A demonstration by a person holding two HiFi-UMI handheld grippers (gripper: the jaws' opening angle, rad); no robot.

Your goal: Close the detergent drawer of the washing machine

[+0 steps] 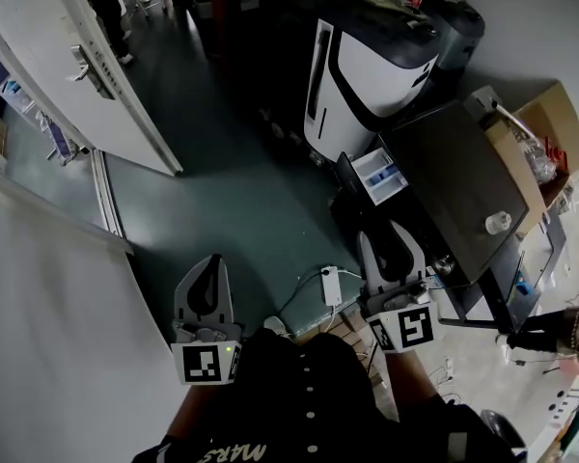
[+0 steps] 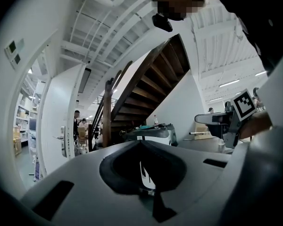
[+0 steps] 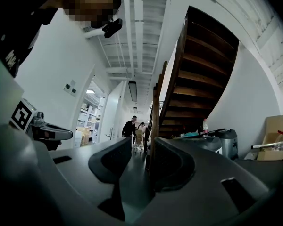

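In the head view the washing machine has a dark top and stands at the right. Its detergent drawer is pulled out toward the floor side, showing white and blue compartments. My right gripper hangs just below the drawer, apart from it. Its jaws stand open with nothing between them, and the right gripper view shows my right gripper with a clear gap. My left gripper is further left over the green floor. In its own view the left gripper has its tips meeting and holds nothing. Neither gripper view shows the drawer.
A black-and-white appliance stands beyond the washer. A cardboard box sits at the right and a white cup on the washer top. A power strip with cable lies on the floor. A white door and wooden stairs are nearby.
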